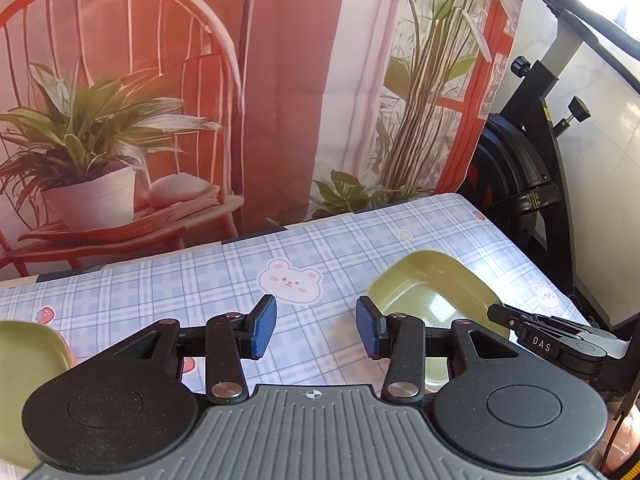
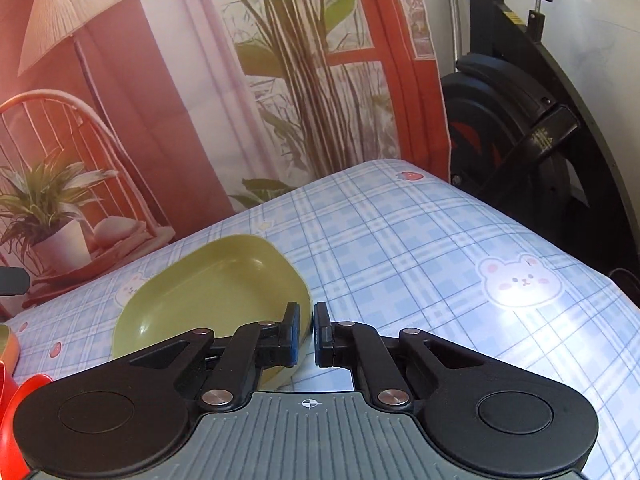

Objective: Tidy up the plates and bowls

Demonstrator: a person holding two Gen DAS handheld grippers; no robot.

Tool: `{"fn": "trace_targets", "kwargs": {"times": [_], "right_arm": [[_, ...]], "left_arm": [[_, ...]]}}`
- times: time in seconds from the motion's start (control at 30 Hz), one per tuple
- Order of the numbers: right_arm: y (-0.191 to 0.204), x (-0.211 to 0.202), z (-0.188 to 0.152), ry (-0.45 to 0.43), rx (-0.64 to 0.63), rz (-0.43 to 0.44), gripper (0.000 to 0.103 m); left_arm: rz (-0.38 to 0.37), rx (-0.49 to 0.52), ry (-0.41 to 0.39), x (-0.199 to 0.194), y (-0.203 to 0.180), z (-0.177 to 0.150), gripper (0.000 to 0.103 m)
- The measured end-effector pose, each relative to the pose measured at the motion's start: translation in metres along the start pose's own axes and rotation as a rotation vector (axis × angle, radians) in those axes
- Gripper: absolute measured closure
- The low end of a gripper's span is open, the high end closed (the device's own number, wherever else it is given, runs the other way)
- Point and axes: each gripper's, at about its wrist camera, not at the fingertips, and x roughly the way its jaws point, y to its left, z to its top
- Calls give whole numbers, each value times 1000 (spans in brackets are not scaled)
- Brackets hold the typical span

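Fingers of the left gripper [image 1: 316, 328] are spread wide above the counter [image 1: 224, 280], holding nothing. Right gripper [image 2: 306, 330] fingers are narrowed onto the near rim of a green square bowl [image 2: 208, 280], one pad inside the wall and one outside. That bowl sits on the blue plaid tablecloth [image 2: 400, 240]. A second green dish [image 1: 24, 364] lies at the left edge of the left wrist view.
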Motion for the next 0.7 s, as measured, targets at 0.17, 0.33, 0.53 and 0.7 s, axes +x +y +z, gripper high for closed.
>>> {"fn": "trace_targets", "kwargs": {"times": [0.17,0.33,0.53,0.7], "right_arm": [[-4,-1,-6,-36,3,26,97],[-11,-2,-8,-45,31,50,98],[-16,0,-12,-51,69,65,98],[-10,0,-15,-48,39,70,98]], "left_arm": [[-8,34,22,13,-11,-5,57],[-6,52,43,26,-19,-10,57],[-27,70,42,34,-29,-12,57],[-17,101,45,45,-41,-12,57]]}}
